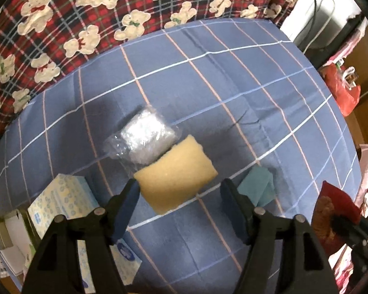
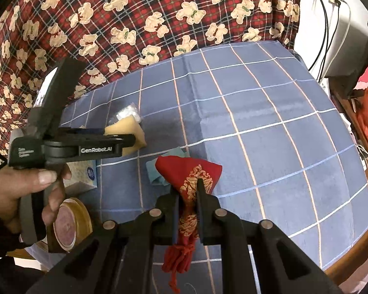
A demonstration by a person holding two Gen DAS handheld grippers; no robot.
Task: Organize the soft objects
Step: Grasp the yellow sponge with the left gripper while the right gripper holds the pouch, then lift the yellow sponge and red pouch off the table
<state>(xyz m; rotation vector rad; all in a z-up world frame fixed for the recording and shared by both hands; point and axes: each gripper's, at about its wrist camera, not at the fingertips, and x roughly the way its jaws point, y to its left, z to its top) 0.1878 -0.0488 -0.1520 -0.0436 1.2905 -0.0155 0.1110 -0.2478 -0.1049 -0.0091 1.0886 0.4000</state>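
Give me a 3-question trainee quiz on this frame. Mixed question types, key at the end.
1. True or false: the right gripper is shut on the red pouch.
2. Which item does the left gripper have between its open fingers? A) teal cloth B) yellow sponge C) tissue box
3. What lies right behind the yellow sponge, touching it?

Key:
1. True. The pads pinch the pouch's neck.
2. B. The sponge sits between the pads; a gap shows at the right pad, so no grip yet. The teal cloth lies outside the right finger, the tissue box to the left.
3. A clear plastic packet.
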